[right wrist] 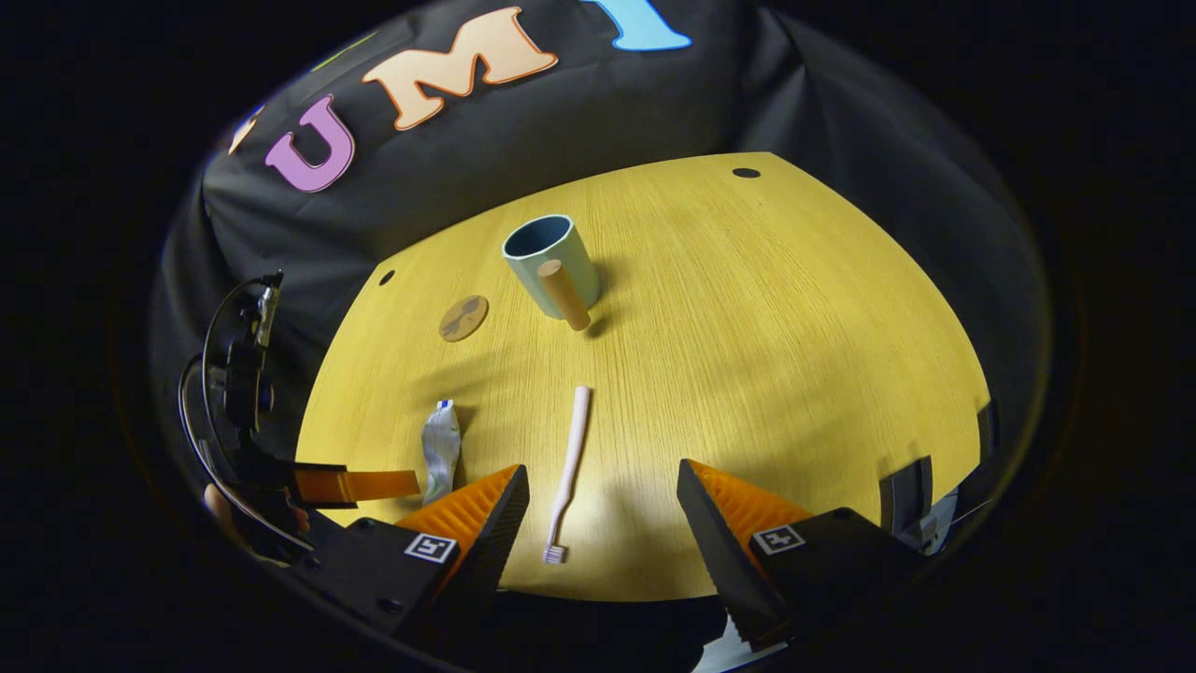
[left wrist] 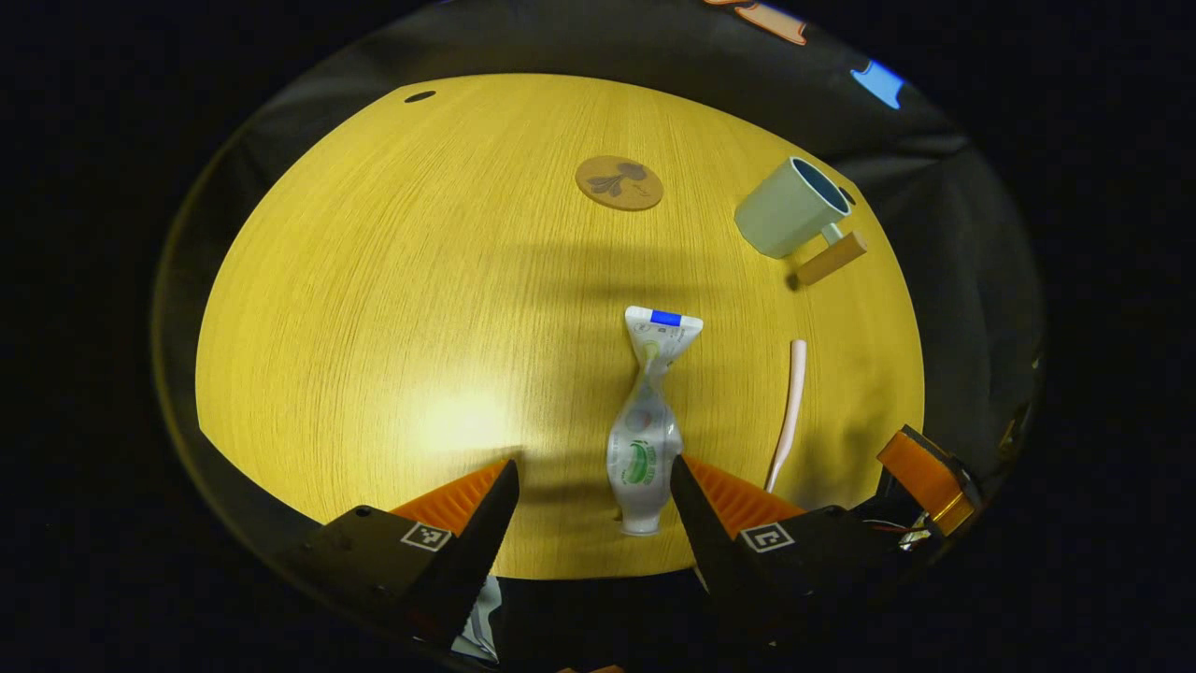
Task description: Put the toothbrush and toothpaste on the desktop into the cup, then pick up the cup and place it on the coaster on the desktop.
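Toothpaste tube [left wrist: 645,439] lies flat between the wide-open left gripper [left wrist: 592,484] fingers, untouched. Pink toothbrush [right wrist: 568,472] lies between the wide-open right gripper [right wrist: 604,495] fingers. Cup [right wrist: 551,264] stands farther back, coaster [right wrist: 463,318] to its left.

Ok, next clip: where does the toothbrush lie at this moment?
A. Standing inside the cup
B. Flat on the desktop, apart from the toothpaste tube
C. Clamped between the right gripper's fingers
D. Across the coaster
B. The toothbrush lies flat on the desktop, with bare wood between it and the toothpaste tube; the cup holds nothing visible, and the open right gripper is not touching the toothbrush.
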Demonstrator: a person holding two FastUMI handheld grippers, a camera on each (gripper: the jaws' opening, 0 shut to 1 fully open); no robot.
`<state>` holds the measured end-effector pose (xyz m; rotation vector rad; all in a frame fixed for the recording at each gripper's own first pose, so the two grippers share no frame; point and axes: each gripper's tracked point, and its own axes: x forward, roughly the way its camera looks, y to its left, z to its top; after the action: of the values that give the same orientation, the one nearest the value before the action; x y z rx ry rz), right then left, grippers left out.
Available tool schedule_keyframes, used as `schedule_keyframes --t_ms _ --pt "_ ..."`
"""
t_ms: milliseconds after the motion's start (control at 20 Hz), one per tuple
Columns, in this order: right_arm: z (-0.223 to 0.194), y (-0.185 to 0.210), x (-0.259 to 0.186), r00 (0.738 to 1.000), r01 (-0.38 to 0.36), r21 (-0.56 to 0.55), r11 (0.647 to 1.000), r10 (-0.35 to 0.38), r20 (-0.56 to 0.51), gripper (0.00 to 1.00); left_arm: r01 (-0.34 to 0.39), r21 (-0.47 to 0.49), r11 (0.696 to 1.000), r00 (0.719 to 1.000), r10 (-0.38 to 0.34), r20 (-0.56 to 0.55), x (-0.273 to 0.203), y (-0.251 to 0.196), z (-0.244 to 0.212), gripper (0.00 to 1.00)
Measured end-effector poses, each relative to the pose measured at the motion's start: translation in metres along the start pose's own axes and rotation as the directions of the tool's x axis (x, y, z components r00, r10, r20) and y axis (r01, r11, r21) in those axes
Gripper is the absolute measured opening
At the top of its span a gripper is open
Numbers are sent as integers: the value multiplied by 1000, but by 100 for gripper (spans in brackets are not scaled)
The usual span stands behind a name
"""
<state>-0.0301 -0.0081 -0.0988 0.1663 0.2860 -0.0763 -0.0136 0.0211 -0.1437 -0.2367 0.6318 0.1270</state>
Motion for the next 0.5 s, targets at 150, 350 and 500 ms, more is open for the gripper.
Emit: schedule_keyframes --t_ms 150,350,500 --pt "1 3 2 1000 -6 -21 1000 6 -9 99 1 -6 1000 1000 -1 10 -1 0 1 96" --pt "4 6 7 1000 -12 -51 999 11 -23 99 15 -1 1000 999 -15 47 -3 -2 9 96" --pt "4 13 11 998 -24 -94 995 19 -53 99 23 -8 1000 997 -22 76 -5 -2 14 95"
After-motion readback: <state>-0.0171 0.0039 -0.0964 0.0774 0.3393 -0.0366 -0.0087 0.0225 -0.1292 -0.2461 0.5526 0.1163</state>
